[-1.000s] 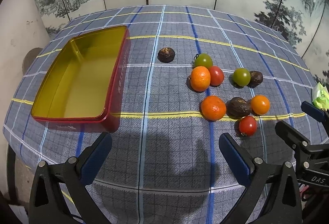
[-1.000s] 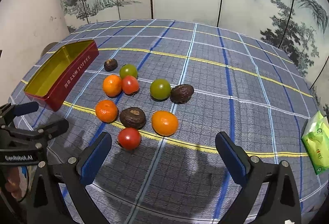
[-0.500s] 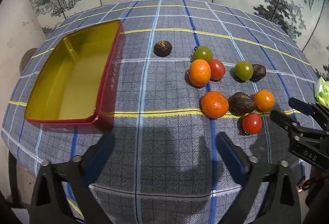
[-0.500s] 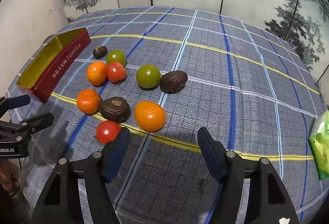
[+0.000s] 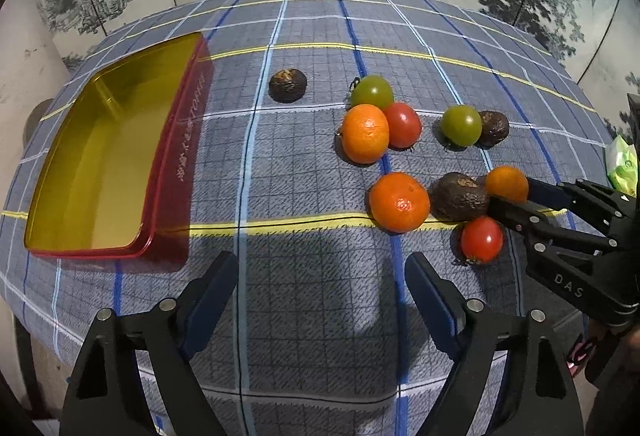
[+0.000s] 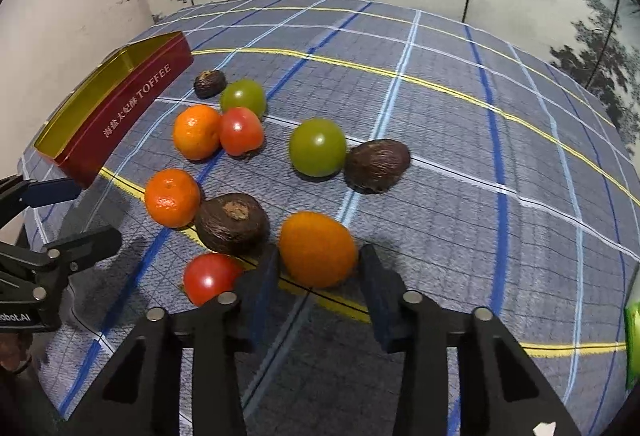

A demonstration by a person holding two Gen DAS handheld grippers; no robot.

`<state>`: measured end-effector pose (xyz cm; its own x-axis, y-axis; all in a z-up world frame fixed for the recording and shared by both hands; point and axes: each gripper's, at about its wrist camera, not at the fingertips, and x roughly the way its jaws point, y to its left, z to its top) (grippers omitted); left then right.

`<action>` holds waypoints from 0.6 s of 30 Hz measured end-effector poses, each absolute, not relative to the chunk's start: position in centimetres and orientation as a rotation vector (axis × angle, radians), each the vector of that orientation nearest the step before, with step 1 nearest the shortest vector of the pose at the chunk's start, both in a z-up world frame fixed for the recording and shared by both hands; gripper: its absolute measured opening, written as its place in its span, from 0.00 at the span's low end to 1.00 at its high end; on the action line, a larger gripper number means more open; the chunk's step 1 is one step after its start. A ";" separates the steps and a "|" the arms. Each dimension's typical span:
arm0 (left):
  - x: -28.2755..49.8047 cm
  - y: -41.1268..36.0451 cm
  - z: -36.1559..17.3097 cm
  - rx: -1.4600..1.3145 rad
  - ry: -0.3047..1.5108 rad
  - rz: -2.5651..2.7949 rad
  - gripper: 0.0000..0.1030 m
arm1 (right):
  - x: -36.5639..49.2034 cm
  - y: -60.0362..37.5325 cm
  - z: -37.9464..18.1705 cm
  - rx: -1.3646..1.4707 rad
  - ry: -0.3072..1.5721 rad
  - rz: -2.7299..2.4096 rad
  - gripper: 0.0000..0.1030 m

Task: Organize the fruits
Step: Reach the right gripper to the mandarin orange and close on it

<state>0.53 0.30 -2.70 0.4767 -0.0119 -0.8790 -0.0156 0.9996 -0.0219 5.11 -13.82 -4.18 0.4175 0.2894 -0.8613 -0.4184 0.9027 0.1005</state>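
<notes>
- The right tongs had just been closing around the nearest orange; the fruit sat between the two blue pads, which stood at its flanks at about 9 and 3 o'clock. Contact looked made or all but made, so I judged them clenched on the orange.
- That orange lay on the bench, touching a dark wrinkled fruit at its 9 o'clock, with a red tomato just beside it at 8 o'clock.
- Handling, as a judgement: the orange looked light, round and firm with a slightly yielding peel, likely to roll if nudged. Taking it across its widest middle seemed best, with moderate pressure.
- The tomatoes would probably be softer and smoother, so easier to bruise or let slip; the dark fruits looked rough and grippy.
- The left tongs had also been closing a little, yet stood released with nothing between the pads, above bare cloth.
- From the left tongs, another orange lay at 1 o'clock, near; the red tin, empty, lay at 10 o'clock.
- No fruit was in the tin yet, so the sorting seemed barely begun.
</notes>
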 end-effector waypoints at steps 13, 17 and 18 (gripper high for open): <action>1.9 -0.7 -3.4 -0.046 1.089 -0.066 0.72 | 5.5 -15.6 -4.4 -0.094 1.017 0.374 0.33; 2.6 -1.1 -3.4 -0.048 1.091 -0.084 0.68 | 6.3 -17.4 -4.6 -0.084 1.000 0.297 0.33; 2.8 -1.3 -3.4 -0.047 1.092 -0.088 0.67 | 6.5 -17.8 -4.7 -0.081 0.996 0.283 0.33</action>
